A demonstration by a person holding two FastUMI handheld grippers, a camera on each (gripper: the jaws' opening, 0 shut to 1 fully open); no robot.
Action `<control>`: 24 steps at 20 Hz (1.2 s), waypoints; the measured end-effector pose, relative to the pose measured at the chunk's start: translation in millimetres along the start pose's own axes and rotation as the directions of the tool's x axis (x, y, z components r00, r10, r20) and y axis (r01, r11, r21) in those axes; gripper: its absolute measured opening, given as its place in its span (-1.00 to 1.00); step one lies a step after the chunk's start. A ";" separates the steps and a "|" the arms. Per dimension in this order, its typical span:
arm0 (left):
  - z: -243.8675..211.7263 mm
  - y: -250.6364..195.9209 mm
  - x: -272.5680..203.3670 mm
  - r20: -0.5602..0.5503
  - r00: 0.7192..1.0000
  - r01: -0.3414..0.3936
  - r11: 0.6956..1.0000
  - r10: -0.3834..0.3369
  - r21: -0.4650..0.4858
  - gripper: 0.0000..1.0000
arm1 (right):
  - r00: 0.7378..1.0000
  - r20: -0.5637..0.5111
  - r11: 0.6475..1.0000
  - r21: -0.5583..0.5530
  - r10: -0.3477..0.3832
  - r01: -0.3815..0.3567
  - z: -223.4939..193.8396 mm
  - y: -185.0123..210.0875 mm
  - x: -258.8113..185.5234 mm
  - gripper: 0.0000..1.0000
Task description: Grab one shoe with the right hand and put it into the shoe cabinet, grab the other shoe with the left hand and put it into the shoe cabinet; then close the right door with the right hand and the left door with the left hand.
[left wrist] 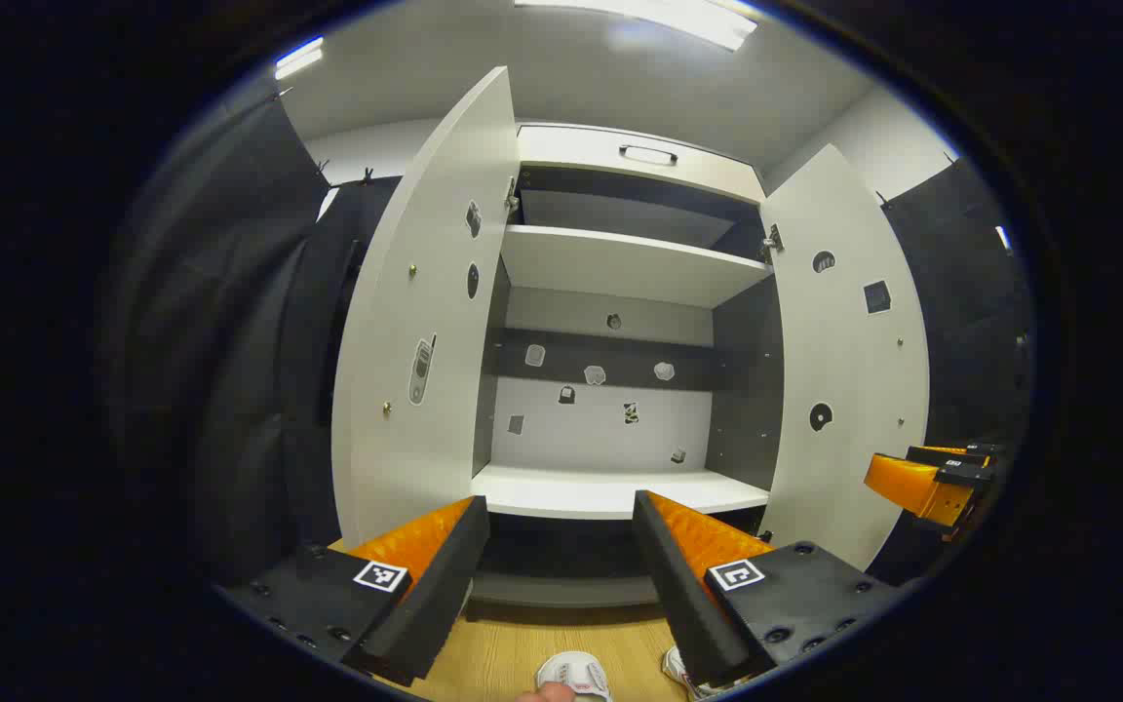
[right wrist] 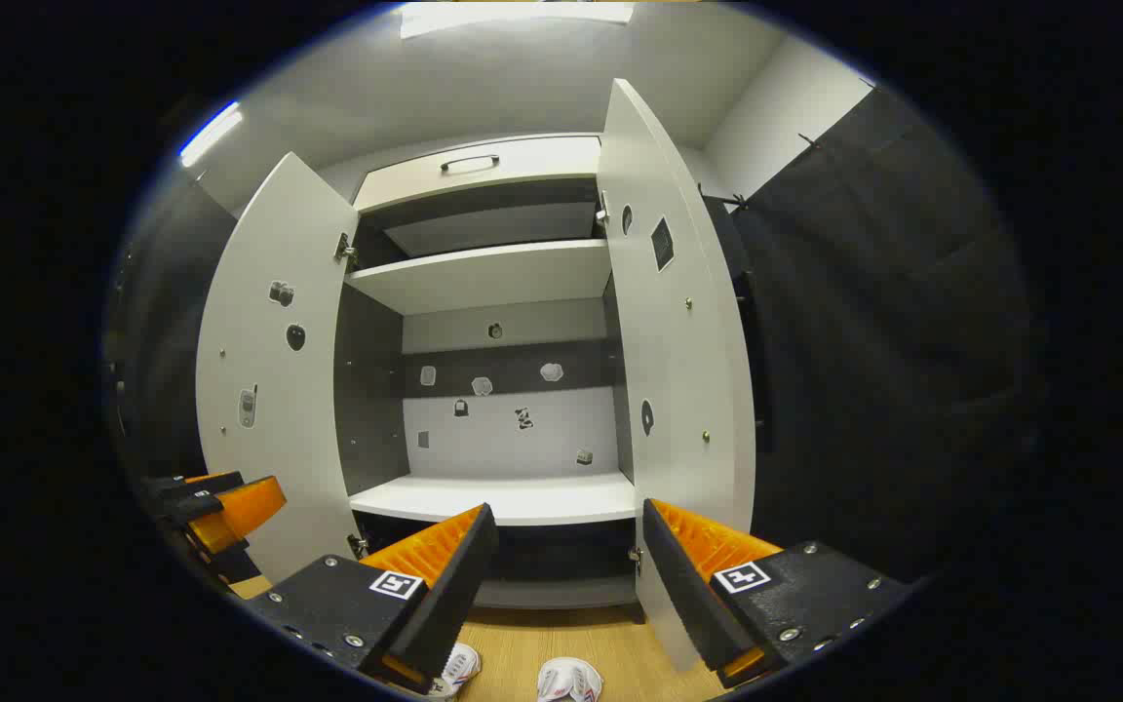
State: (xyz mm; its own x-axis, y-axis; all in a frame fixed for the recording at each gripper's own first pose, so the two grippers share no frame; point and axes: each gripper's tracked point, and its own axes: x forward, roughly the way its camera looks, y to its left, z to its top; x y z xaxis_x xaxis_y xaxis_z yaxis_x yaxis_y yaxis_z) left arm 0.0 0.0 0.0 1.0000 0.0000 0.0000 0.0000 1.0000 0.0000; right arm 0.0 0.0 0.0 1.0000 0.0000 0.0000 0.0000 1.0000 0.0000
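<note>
Both shoes [right wrist: 569, 680] are lying on the floor in front of the shoe cabinet [right wrist: 508, 499], below the right gripper [right wrist: 561, 575], its fingers gaping wide, gripping nothing.

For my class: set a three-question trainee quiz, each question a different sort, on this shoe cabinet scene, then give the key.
1. True or false: both doors of the shoe cabinet are closed.
2. Where are the shoes? A) on the middle shelf B) on the floor in front of the cabinet C) in a claw
3. Fill in: the left claw and right claw are both ____.

Key: 1 false, the left door and right door stand open; 2 B; 3 open.
</note>
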 end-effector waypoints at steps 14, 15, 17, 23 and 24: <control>0.1 -0.2 1.6 0.003 1.000 -0.009 1.000 0.009 -0.002 0.93 | 1.000 -0.003 1.000 0.003 0.002 -0.002 -1.8 0.8 2.4 0.86; -0.3 0.5 1.3 0.003 1.000 -0.011 1.000 0.011 0.002 0.93 | 1.000 -0.005 1.000 0.001 0.004 -0.003 -3.2 1.4 2.9 0.85; 0.0 0.4 0.5 0.005 1.000 -0.012 1.000 0.012 0.008 0.93 | 1.000 -0.014 1.000 -0.013 -0.009 0.009 -7.1 -0.2 4.3 0.85; -5.3 -1.3 -1.9 -0.007 1.000 -0.009 1.000 0.009 -0.003 0.93 | 0.997 -0.076 1.000 -0.020 -0.002 0.001 -47.0 -0.1 13.9 0.86; -5.9 -1.7 -2.4 -0.009 1.000 -0.007 1.000 0.007 -0.005 0.93 | 0.996 -0.094 1.000 -0.018 0.006 -0.007 -60.3 0.0 15.6 0.86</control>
State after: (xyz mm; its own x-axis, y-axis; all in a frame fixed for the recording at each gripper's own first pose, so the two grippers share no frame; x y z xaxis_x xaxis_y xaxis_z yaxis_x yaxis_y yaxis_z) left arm -2.4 -1.7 -5.9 0.9999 0.0071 -0.0094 -0.0072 1.0000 -0.0047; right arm 15.6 0.0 -60.3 0.9956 0.0057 -0.0936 -0.0074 0.9998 -0.0185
